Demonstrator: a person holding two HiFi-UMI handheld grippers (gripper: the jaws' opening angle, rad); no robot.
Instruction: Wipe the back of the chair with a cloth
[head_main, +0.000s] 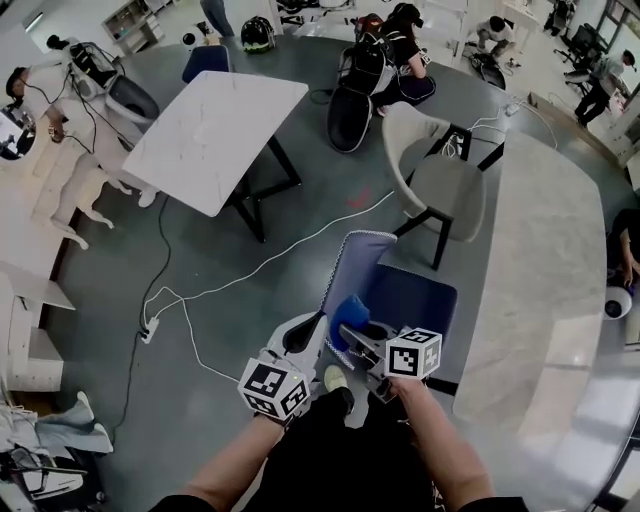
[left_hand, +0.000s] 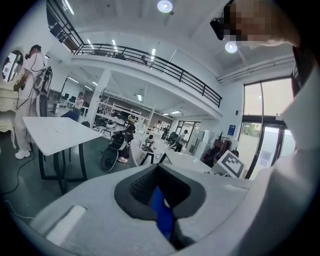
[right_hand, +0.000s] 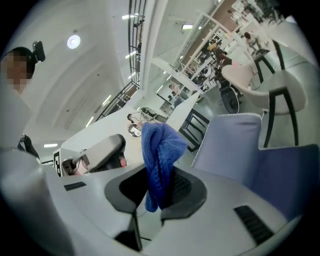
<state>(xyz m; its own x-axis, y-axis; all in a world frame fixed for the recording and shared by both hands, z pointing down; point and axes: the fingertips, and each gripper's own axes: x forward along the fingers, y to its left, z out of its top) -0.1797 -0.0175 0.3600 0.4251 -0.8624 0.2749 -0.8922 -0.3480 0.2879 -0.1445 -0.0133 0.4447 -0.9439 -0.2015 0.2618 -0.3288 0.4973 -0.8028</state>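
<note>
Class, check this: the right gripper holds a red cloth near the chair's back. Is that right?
No. The cloth is blue, not red, as the right gripper view shows. The right gripper does hold it near the chair's back.

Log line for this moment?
right gripper shut on blue cloth | blue cloth near chair back, no contact seen | left gripper: blue sliver between jaws, grip unclear

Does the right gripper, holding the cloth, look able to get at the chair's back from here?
Probably yes: the right gripper, shut on the blue cloth, is close beside the chair back, with nothing visible between them.
</note>
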